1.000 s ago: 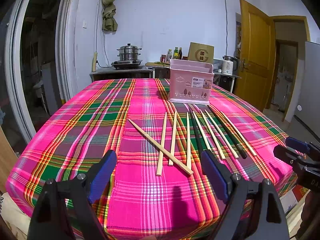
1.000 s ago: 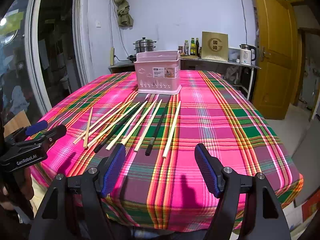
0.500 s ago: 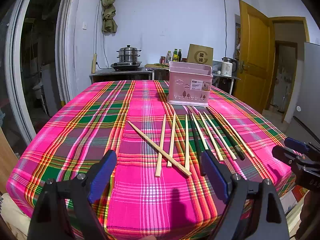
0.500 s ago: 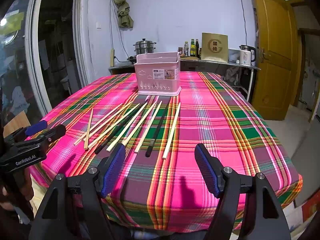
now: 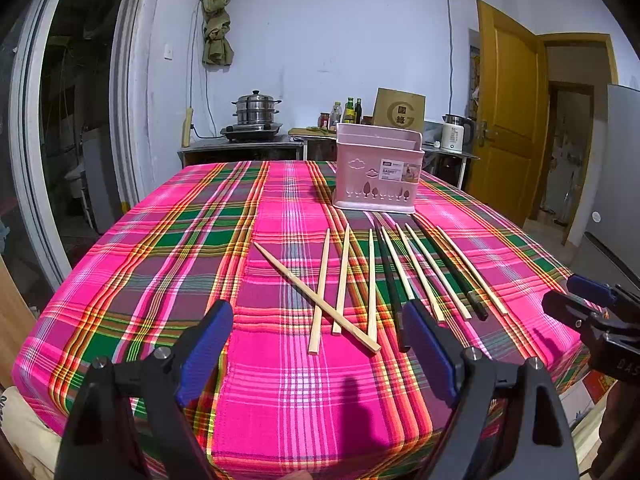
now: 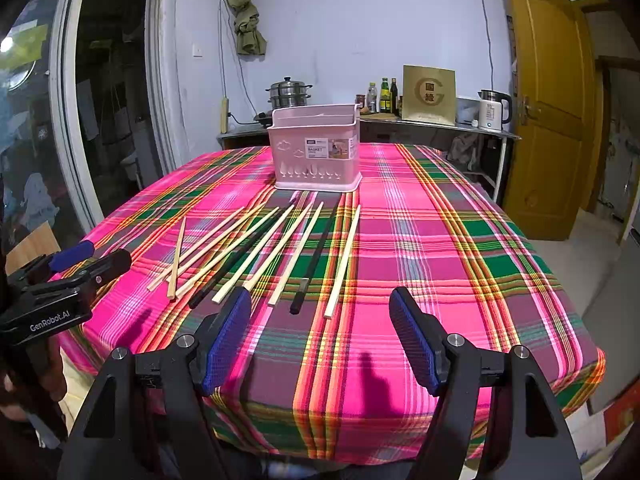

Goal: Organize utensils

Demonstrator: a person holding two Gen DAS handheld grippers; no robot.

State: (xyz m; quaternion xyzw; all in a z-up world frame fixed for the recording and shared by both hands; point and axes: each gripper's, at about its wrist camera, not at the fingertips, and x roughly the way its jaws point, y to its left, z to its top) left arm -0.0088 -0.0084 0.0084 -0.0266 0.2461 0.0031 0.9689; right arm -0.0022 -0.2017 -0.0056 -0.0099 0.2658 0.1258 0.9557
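Several wooden chopsticks (image 5: pixel 343 280) (image 6: pixel 256 246) and two black ones (image 5: pixel 390 284) (image 6: pixel 316 254) lie fanned on the pink plaid tablecloth (image 5: pixel 160 264) (image 6: pixel 460 248). Behind them stands a pink utensil basket (image 5: pixel 378 174) (image 6: pixel 316 148). My left gripper (image 5: pixel 318 350) hovers open at the table's near edge, just short of the chopstick ends, with nothing between its blue pads. My right gripper (image 6: pixel 322 338) is also open and holds nothing, near the front edge to the right of the fan. Each gripper shows in the other's view: the left gripper (image 6: pixel 86 258) and the right gripper (image 5: pixel 576 296).
A counter behind the table carries a steel steamer pot (image 5: pixel 256 114), bottles (image 6: pixel 382 94), a brown box (image 6: pixel 428 94) and a white kettle (image 6: pixel 492 110). A yellow door (image 6: pixel 548 100) stands at the right. The cloth hangs over the table's near edge.
Both cameras have tilted slightly, so the table and basket sit a little lower in view. The chopsticks have not moved and both grippers stay open.
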